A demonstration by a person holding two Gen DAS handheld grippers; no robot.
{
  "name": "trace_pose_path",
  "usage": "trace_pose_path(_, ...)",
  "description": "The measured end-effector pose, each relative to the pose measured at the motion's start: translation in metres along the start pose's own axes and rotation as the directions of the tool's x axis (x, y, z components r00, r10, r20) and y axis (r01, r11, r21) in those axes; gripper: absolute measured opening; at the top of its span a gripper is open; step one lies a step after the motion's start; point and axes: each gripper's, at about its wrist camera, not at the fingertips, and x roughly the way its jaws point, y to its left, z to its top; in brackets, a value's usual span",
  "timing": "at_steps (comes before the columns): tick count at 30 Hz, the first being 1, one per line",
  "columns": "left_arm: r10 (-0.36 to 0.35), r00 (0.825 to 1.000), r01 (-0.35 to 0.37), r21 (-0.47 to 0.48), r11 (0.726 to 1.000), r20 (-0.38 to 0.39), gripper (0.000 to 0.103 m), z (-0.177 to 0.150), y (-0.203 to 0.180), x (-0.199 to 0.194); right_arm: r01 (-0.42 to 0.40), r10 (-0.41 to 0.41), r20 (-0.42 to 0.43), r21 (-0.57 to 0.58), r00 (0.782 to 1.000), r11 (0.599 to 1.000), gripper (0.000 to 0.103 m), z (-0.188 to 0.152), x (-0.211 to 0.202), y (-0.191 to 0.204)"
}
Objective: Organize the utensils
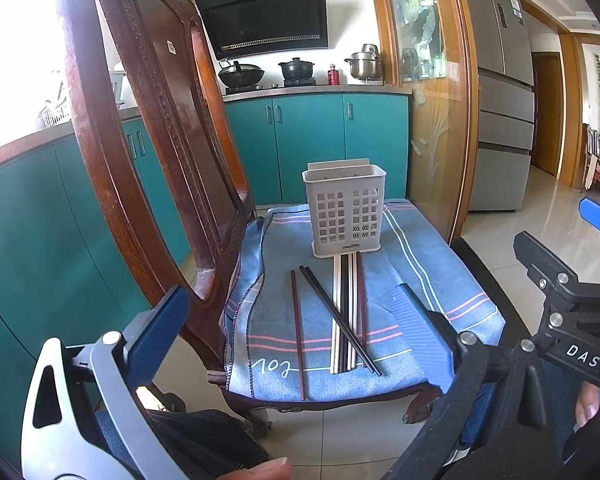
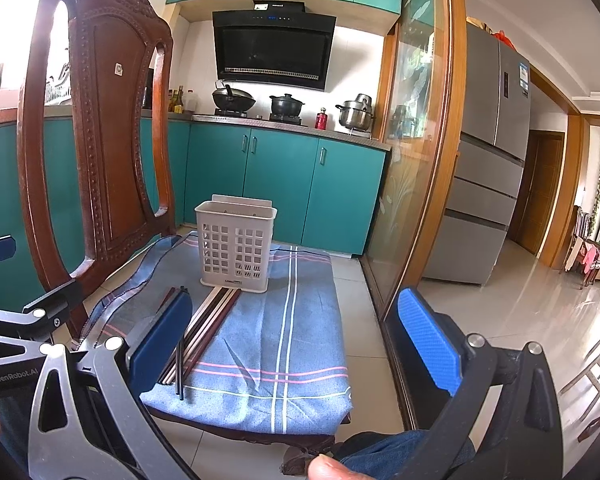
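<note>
Several chopsticks (image 1: 346, 312), dark brown, black and cream, lie on a blue striped cloth (image 1: 284, 240) on a chair seat. A grey slotted utensil holder (image 1: 345, 211) stands upright just behind them. In the right wrist view the chopsticks (image 2: 208, 320) and the holder (image 2: 236, 246) sit left of centre. My left gripper (image 1: 292, 332) is open and empty, held in front of and above the chopsticks. My right gripper (image 2: 296, 344) is open and empty, above the cloth's near right part. The right gripper's body shows at the right edge of the left wrist view.
The wooden chair back (image 1: 168, 120) rises at the left of the seat. A glass sliding door (image 2: 416, 160) stands to the right. Teal cabinets (image 1: 312, 148) and a stove with pots lie behind. The tiled floor (image 2: 520, 312) spreads to the right.
</note>
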Motion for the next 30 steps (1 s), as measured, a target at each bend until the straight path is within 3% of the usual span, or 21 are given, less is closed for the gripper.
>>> trace_pose_path(15,-0.006,0.999,0.006,0.004,1.000,-0.034,0.100,-0.005,-0.004,0.011,-0.001,0.001,-0.026,0.008,1.000,1.000,0.101,-0.005,0.010,-0.001)
trace_pose_path(19,-0.058,0.991,0.057,-0.006,0.998,-0.125,0.100,-0.017,-0.004,0.037,0.019,-0.017,-0.131,0.019,0.991,1.000,0.101,-0.009,0.037,-0.007)
trace_pose_path(21,-0.090,0.977,0.087,-0.024,0.996,-0.194,0.100,-0.029,-0.002,0.056,-0.009,0.021,-0.216,0.057,0.976,0.998,0.101,-0.016,0.068,-0.015)
trace_pose_path(23,-0.123,0.957,0.113,-0.051,0.992,-0.261,0.100,-0.044,0.000,0.074,-0.046,0.082,-0.314,0.121,0.946,0.992,0.096,-0.025,0.105,-0.021)
trace_pose_path(24,-0.132,0.951,0.120,-0.060,0.991,-0.280,0.100,-0.048,0.001,0.080,-0.072,0.125,-0.365,0.156,0.923,0.985,0.086,-0.029,0.124,-0.022)
trace_pose_path(25,-0.142,0.944,0.127,-0.068,0.990,-0.298,0.100,-0.053,0.002,0.086,-0.105,0.184,-0.423,0.205,0.887,0.973,0.080,-0.034,0.148,-0.020)
trace_pose_path(27,-0.161,0.931,0.141,-0.084,0.986,-0.326,0.099,-0.060,0.004,0.099,-0.161,0.279,-0.481,0.271,0.831,0.949,0.052,-0.041,0.183,-0.011)
trace_pose_path(28,-0.172,0.927,0.149,-0.094,0.984,-0.332,0.098,-0.061,0.005,0.105,-0.192,0.324,-0.516,0.293,0.793,0.937,0.047,-0.045,0.208,0.000)
trace_pose_path(30,-0.188,0.920,0.162,-0.104,0.981,-0.344,0.092,-0.063,0.007,0.117,-0.220,0.346,-0.563,0.280,0.750,0.934,0.042,-0.047,0.240,0.024)
